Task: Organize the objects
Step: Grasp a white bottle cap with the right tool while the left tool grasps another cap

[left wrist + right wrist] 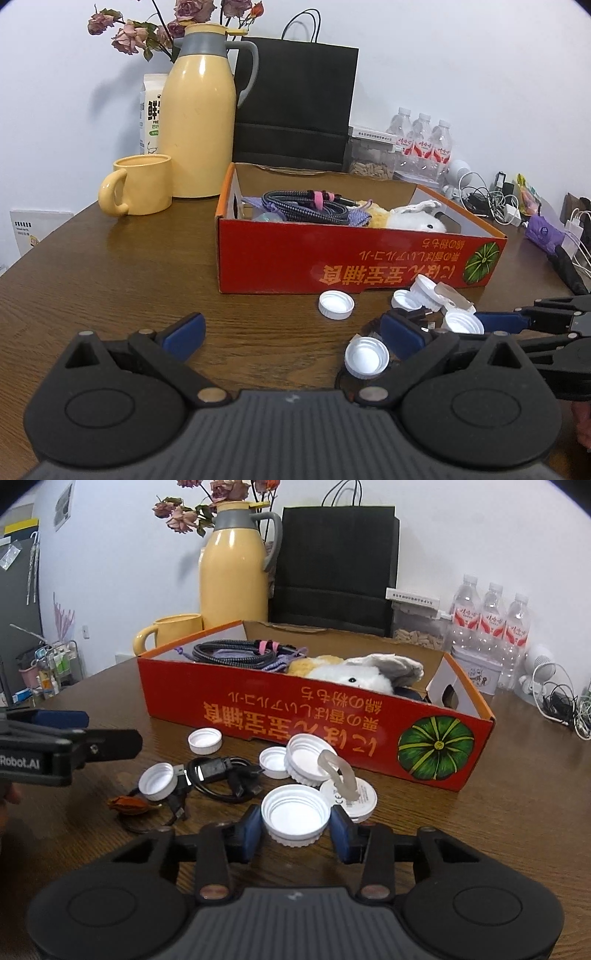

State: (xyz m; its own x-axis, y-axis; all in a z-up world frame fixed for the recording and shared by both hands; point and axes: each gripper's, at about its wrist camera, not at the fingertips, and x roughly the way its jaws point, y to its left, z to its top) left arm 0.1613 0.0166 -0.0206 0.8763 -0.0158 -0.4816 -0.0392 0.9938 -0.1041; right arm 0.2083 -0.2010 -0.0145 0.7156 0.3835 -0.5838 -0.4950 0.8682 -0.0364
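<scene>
While your right tongs (295,825) sit low over the bench (480,830), their blue pads are snug against both sides of a big white cap (294,814), so that one's gripped, open side up. Just past it, touching or nearly so, there's a white round tag (364,797) with a clear loop, then another wide cap (304,760) and a smaller cap (272,761) leaning by the red box (258,716) wall. Off to the left of those tongs you've got a black cable (221,775) tangle, a small cap (157,781) resting on it, and a dried bud (129,805) beside that. One more cap (205,740) lies alone nearer the box.

Your left tongs (291,334) are spread wide with nothing between the pads; a white cap (366,356) sits just inside the right pad, not pinched. Beyond them, the box already holds a braided cable (306,208) and a plush toy (413,219). Yellow mug (142,190) and thermos (199,114) stand farther back left.
</scene>
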